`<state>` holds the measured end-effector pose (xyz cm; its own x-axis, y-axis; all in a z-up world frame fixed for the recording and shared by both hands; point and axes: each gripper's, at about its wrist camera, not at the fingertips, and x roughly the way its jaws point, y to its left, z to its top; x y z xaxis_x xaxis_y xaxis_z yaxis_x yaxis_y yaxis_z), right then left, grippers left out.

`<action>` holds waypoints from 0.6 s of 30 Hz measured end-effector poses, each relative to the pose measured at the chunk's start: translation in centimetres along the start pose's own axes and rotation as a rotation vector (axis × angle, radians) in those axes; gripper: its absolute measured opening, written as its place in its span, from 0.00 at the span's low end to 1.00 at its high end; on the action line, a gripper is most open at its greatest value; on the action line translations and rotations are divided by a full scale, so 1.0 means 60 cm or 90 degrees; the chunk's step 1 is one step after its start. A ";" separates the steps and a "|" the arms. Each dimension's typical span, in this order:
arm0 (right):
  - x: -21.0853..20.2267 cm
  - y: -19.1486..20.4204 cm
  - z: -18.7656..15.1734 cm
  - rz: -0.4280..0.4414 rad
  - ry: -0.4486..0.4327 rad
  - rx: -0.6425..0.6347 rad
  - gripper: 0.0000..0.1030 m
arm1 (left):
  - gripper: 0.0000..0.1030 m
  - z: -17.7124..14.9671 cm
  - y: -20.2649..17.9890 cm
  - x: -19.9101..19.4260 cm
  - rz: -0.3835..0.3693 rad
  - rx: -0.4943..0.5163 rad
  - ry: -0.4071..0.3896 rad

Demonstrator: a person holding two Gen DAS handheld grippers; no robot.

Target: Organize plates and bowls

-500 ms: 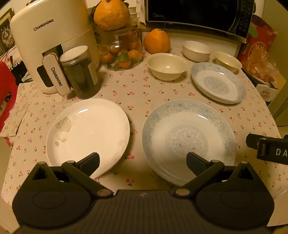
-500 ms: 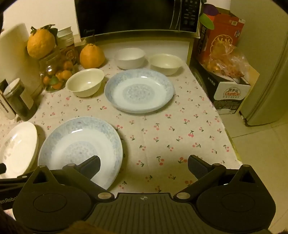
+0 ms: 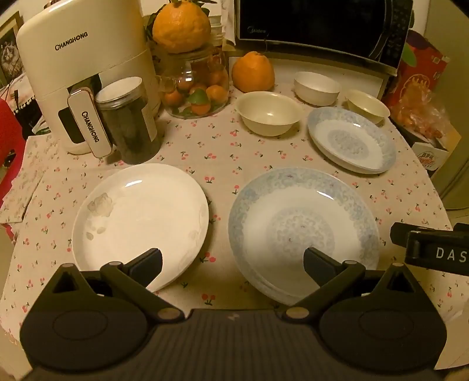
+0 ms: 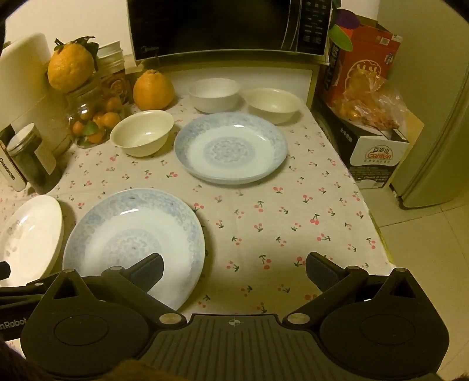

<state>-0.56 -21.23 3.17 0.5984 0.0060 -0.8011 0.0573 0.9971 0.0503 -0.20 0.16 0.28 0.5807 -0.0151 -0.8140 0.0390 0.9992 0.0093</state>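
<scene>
On the cherry-print tablecloth a white plate (image 3: 140, 217) lies front left and a blue-patterned plate (image 3: 302, 228) beside it on the right. A second blue-patterned plate (image 3: 351, 140) lies farther back, with three bowls behind it: cream bowl (image 3: 268, 112), white bowl (image 3: 316, 88), cream bowl (image 3: 366, 105). My left gripper (image 3: 233, 263) hovers open above the gap between the two near plates, holding nothing. My right gripper (image 4: 234, 271) hovers open over the near blue plate's (image 4: 132, 231) right rim and bare cloth, empty. The far blue plate (image 4: 230, 146) is ahead of it.
A cream appliance (image 3: 82, 73), a dark jar (image 3: 129, 120), a glass jar of small oranges (image 3: 196, 88) and a large orange (image 3: 253, 71) crowd the back left. A microwave (image 3: 319, 26) stands behind. Boxes (image 4: 369, 137) and a fridge (image 4: 439, 132) sit off the table's right edge (image 4: 378, 228).
</scene>
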 end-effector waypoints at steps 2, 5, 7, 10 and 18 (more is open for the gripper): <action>0.000 0.000 0.000 -0.001 0.001 0.000 1.00 | 1.00 0.000 0.000 -0.001 -0.002 -0.001 0.000; 0.001 0.003 0.000 0.000 0.004 -0.001 1.00 | 1.00 0.000 -0.001 -0.001 -0.001 -0.001 0.000; -0.001 0.003 -0.001 0.000 0.004 0.000 1.00 | 1.00 0.001 -0.001 -0.001 -0.001 -0.002 0.000; -0.001 0.003 0.000 0.001 0.001 -0.001 1.00 | 1.00 0.001 0.000 -0.002 0.000 -0.004 -0.002; -0.003 0.002 0.001 0.003 -0.002 0.001 1.00 | 1.00 0.001 0.000 -0.002 0.001 -0.005 -0.001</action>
<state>-0.64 -21.10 3.37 0.6010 0.0101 -0.7992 0.0560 0.9969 0.0548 -0.20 0.16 0.39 0.5816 -0.0137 -0.8134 0.0315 0.9995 0.0056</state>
